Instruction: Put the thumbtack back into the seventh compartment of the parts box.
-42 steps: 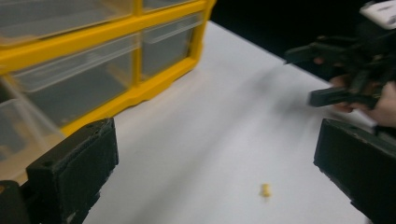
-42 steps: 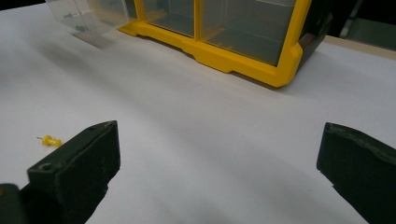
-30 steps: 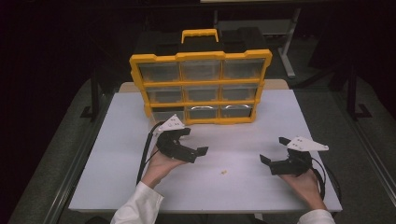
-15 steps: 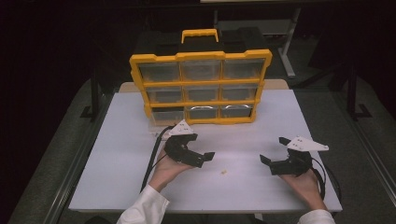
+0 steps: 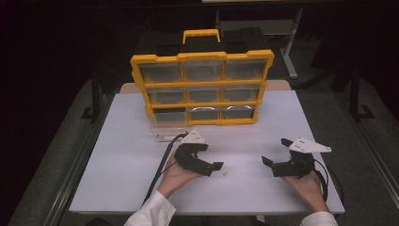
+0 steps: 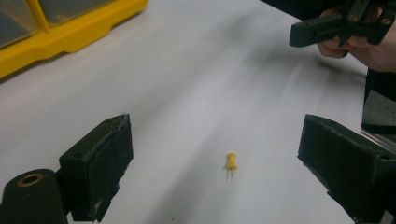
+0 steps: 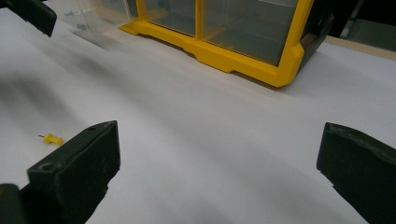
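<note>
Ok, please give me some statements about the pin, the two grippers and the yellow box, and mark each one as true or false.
1. The yellow pin lies on the white table, and nothing holds it. True.
2. The left gripper is shut on the pin. False: its jaws have just been closing a little but stand apart, with the pin on the table ahead of them, between the two.
3. The right gripper holds nothing. True: its jaws are open over bare table.
4. The yellow drawer box lies flat on its back. False: it stands upright at the far side of the table.
5. One clear drawer at the lower left of the box is pulled out. True.
</note>
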Available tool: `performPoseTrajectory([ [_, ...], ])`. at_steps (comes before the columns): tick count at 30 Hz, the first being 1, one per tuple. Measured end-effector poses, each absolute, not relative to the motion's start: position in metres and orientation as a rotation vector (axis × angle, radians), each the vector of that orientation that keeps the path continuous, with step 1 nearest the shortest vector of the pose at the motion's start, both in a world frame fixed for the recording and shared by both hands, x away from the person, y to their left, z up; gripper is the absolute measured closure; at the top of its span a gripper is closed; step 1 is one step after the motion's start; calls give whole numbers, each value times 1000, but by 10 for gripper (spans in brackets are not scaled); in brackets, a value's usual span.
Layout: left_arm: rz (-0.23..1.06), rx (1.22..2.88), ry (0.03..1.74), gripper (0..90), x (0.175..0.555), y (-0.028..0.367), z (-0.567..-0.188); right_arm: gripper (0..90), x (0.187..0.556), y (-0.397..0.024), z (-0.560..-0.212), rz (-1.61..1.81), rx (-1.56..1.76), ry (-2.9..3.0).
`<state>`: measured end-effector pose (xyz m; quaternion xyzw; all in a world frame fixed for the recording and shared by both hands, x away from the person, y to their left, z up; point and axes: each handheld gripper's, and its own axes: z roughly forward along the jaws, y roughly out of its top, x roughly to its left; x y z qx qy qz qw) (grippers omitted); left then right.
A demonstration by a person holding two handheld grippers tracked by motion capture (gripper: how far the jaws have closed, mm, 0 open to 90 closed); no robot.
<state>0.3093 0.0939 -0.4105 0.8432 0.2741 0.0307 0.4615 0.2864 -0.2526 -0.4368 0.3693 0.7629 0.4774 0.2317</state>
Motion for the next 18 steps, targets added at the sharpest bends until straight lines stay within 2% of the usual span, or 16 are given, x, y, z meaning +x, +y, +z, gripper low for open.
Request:
performPoseTrajectory([
  [18,9,2154,617,277,303,76,-430,0,286,-252,-436,1314,1010,2098],
])
